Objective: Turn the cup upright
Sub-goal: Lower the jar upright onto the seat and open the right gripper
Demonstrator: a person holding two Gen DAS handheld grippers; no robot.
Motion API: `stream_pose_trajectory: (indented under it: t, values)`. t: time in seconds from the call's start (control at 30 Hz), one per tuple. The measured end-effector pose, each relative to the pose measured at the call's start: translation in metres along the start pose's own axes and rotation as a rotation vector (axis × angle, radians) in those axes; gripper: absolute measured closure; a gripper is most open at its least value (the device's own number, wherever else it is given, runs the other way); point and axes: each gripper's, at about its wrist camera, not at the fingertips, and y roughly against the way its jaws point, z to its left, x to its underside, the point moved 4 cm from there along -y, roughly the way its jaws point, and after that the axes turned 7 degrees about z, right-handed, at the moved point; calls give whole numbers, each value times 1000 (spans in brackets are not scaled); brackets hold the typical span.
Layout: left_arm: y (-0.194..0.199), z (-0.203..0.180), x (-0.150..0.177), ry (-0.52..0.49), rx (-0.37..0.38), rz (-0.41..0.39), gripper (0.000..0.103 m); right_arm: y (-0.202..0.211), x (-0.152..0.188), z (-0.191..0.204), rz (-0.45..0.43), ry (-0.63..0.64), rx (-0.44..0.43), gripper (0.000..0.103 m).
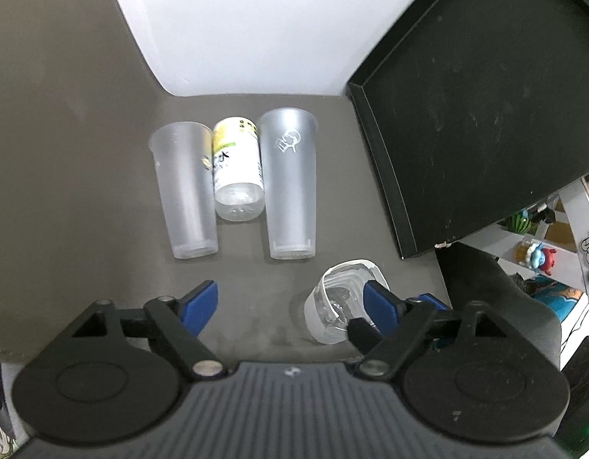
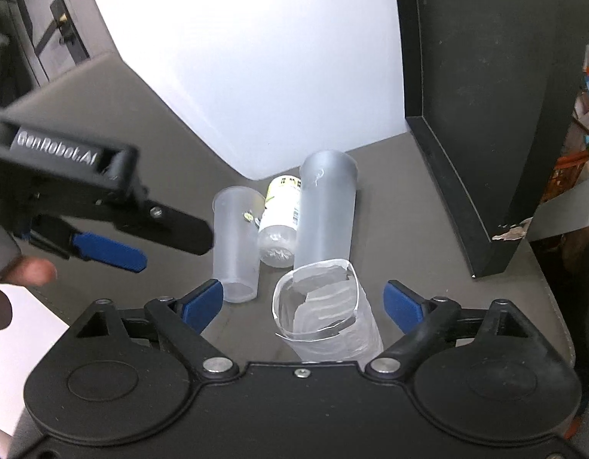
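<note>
A short clear cup [image 2: 325, 317] stands upright on the grey table between my right gripper's open fingers [image 2: 304, 304]; I cannot tell if they touch it. It also shows in the left wrist view [image 1: 340, 302], partly behind my left gripper's right finger. My left gripper [image 1: 290, 308] is open and empty, to the cup's left; it shows in the right wrist view [image 2: 114, 244]. Two tall frosted cups [image 1: 187, 191] [image 1: 290, 183] stand rim-down behind. A yellow-labelled clear bottle [image 1: 239, 168] stands upside down between them.
A black tray or board [image 1: 478, 107] leans at the right of the table. A white panel [image 1: 233, 26] stands at the back. The grey table [image 1: 64, 153] extends left. Shelves with toys [image 1: 543, 252] are beyond the table's right edge.
</note>
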Motion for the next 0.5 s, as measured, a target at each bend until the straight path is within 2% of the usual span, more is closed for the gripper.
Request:
stream_pose_trajectory:
  t: [0.13,0.5]
  values:
    - [11,3,6,15,-2,-21,20,4,-5,-8,-10,-30,-32,12]
    - [38,6,25,23,-5,-81,20,40,-13,2,-50,-23,-14,12]
